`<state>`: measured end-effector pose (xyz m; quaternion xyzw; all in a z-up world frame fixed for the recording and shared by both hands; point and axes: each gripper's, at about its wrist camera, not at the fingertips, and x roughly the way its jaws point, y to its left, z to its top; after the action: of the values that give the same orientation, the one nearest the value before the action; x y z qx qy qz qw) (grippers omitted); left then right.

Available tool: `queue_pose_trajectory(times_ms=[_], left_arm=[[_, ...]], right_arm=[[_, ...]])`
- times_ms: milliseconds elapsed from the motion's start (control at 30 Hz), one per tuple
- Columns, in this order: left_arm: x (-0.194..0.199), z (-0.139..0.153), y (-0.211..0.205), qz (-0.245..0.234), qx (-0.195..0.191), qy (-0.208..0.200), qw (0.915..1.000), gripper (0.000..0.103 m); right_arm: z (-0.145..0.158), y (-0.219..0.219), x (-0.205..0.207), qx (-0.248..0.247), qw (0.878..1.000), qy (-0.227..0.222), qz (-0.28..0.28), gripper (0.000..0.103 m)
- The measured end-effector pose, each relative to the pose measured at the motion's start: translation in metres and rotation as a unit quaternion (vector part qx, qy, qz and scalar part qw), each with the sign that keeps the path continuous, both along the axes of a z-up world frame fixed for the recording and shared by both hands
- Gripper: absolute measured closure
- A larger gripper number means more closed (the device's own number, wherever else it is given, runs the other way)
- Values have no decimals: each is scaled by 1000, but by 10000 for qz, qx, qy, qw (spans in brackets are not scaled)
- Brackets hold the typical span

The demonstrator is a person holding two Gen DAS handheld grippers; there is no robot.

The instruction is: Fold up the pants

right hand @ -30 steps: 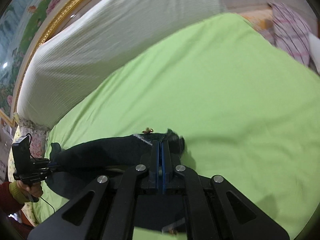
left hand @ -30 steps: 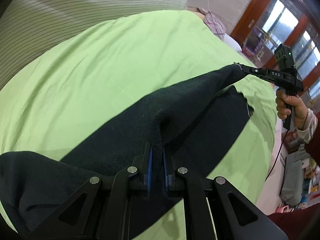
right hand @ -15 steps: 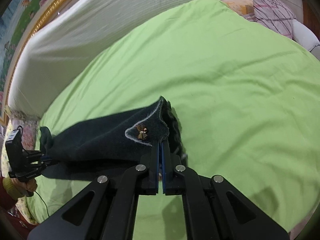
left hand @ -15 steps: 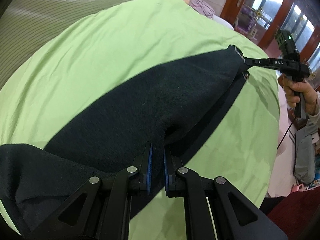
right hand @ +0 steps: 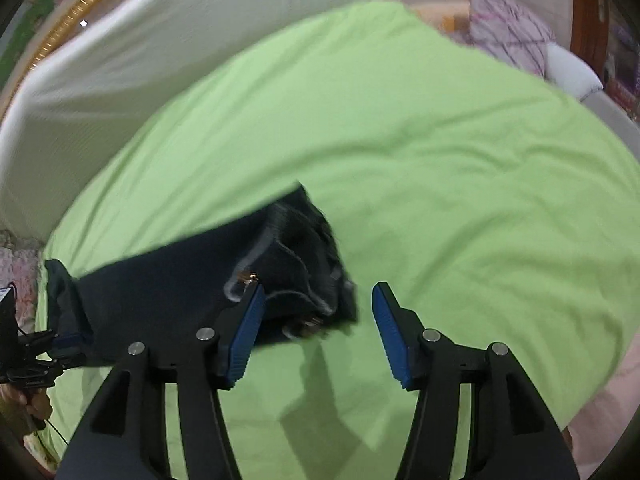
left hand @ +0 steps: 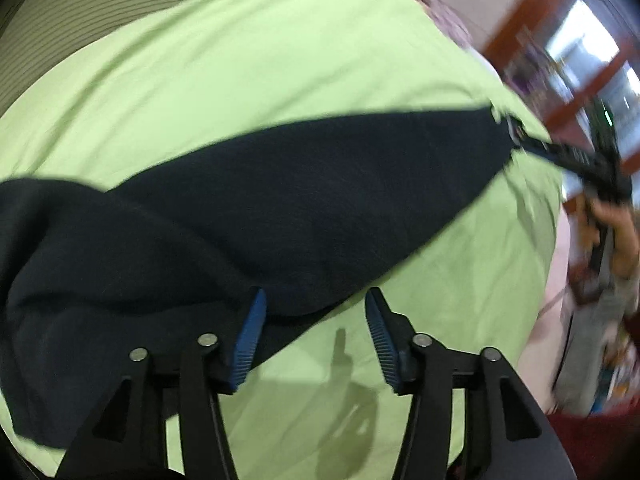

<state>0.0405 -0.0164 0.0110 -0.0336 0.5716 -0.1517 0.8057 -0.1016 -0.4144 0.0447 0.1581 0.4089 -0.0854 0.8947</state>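
The left claw (left hand: pixel 314 320) stands spread, its blue pads (left hand: pixel 250 336) apart with nothing pressed between them; its jaws have just been opening, and the dark pants (left hand: pixel 304 208) now lie loose on the green bed sheet (left hand: pixel 240 60), their near edge just ahead of the left-hand pad and reaching a little way into the gap. From this claw the pants stretch away to the upper right as a long dark band, and a further mass of the cloth spreads off to the left of the claw. At the far end of that band the right claw (left hand: pixel 532 148) shows blurred, with the person's hand (left hand: pixel 612 232) on its handle. The right claw (right hand: pixel 318 322) is likewise spread, its jaws having just been opening, and no cloth is pinched; the waist end of the pants (right hand: pixel 296 256), with pale stitching and a small gold ornament (right hand: pixel 250 278), lies just ahead of and against the left-hand pad (right hand: pixel 244 336), partly within the gap. From there the pants run off to the left, where the left claw (right hand: pixel 60 344) is seen at their other end. Bare green sheet (right hand: pixel 440 160) fills the space ahead of and to the right of this claw, and the claw's shadow falls on the sheet beneath it.
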Motion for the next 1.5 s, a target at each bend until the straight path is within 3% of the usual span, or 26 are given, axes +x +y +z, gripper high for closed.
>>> queue_pose_trajectory(times_ms=[133,233,333,433,700,900,1067,1233,1333,1400,1433,1467,1500], left_arm=[[2,14,36,851,-324,118,9958,42],[9,19,69,1536,-497,296,9864,41],[17,23,91,2012,-486,421,9774,40],[30,25,120,2615,-565,684,9611,40],[74,30,161,3678,-318,1145,9223,39],[105,15,183,4217,-162,1562,8930,39],[112,6,191,4273,102,1668,8885,39],[106,0,198,4495,-264,1753,8755,39],[106,10,196,4426,-421,1647,8804,36],[108,12,193,4378,-248,1581,8847,36],[112,11,191,4309,-87,1593,8882,37],[113,7,190,4240,22,1635,8908,40],[118,4,188,4195,79,1670,8922,59]], right_arm=[[17,18,-1,7,9996,-273,17,46],[24,42,8,1,9990,-353,266,46],[24,78,20,150,9958,-376,819,46],[13,119,37,469,9880,-234,1454,46],[-12,245,78,601,9450,134,3213,46],[-26,307,98,355,9162,359,3975,46],[-46,335,115,222,9006,669,4289,46],[-63,346,121,154,8959,938,4340,49],[-68,355,120,168,8925,980,4399,58],[-72,361,120,106,8912,976,4428,64],[-72,360,120,78,8902,997,4444,74],[-73,362,120,30,8897,1016,4452,83],[-73,362,121,-17,8898,1018,4449,88]])
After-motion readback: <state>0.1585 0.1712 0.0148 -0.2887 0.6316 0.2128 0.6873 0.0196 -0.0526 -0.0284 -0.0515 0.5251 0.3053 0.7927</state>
